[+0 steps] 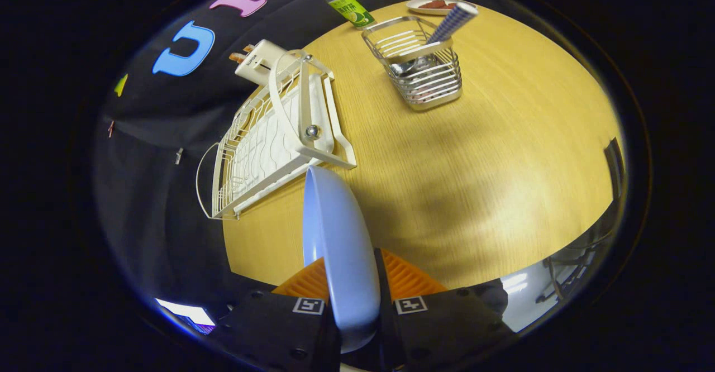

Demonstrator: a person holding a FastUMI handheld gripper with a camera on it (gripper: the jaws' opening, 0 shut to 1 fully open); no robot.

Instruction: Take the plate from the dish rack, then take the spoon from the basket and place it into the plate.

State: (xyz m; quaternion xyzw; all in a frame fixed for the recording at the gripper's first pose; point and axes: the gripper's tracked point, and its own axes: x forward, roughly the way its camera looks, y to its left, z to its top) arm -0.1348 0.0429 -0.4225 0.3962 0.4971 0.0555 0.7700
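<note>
My gripper [351,282] is shut on a pale blue plate [338,238], which stands on edge between the two fingers, lifted over the wooden table [503,165]. The white wire dish rack [268,137] lies just beyond the plate, to the left, with no plate in it. Farther off stands a metal wire basket [419,65]. A spoon with a blue-and-white checked handle [453,21] leans in it, bowl down among the wires.
A green-labelled bottle [349,6] stands at the table's far edge beside a small plate of reddish food [435,4]. A white box-like device [258,59] sits behind the rack. Chairs [570,266] show past the table's right edge.
</note>
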